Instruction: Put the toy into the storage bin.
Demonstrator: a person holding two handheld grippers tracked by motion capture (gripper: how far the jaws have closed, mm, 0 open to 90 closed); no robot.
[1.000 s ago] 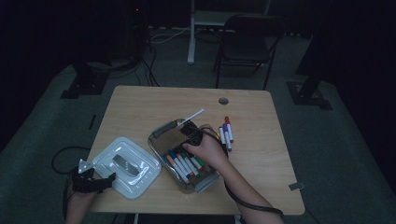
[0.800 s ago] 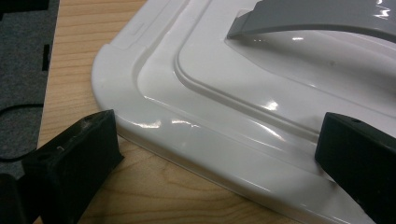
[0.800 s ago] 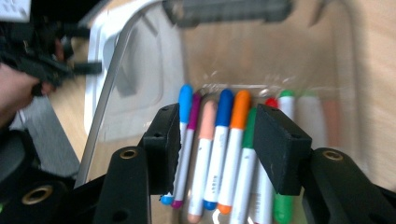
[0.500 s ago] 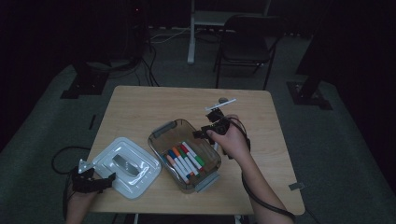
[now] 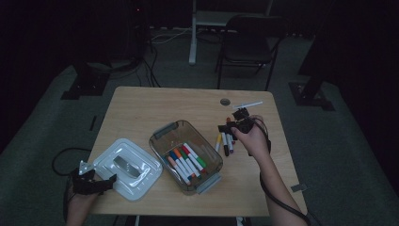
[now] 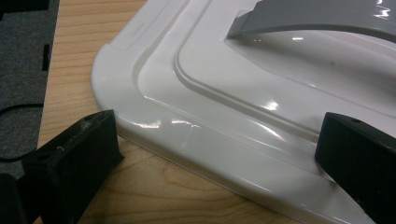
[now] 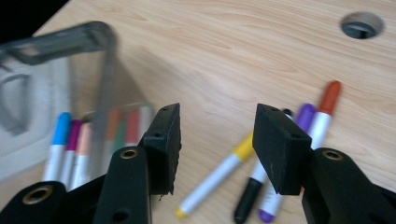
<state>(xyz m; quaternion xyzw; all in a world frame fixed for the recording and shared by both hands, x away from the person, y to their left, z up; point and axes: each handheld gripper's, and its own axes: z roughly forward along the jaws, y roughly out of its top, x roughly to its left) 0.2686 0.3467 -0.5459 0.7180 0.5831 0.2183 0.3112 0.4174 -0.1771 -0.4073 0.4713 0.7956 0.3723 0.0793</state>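
My right gripper [image 7: 215,144] hangs over the loose markers [image 5: 226,141] near the right edge of the table [image 5: 141,106], jaws partly apart with nothing between them. In the right gripper view the yellow marker [image 7: 217,179] lies just below the gap, with a black one, a purple marker [image 7: 289,154] and a red marker [image 7: 326,109] beside it. So I judge four are left to fetch, and a good row already lies in the clear box [image 5: 162,134] at the middle of the table's near half. The white lid [image 5: 106,165] sits off at the near left corner, so closing up also remains. My left gripper [image 6: 210,158] rests at that lid's edge, jaws wide, one on the wood, one over the lid, gripping nothing. Against a second ago: my right hand was down at the box then, and now it has swung out right to the loose pile; the left has stayed put
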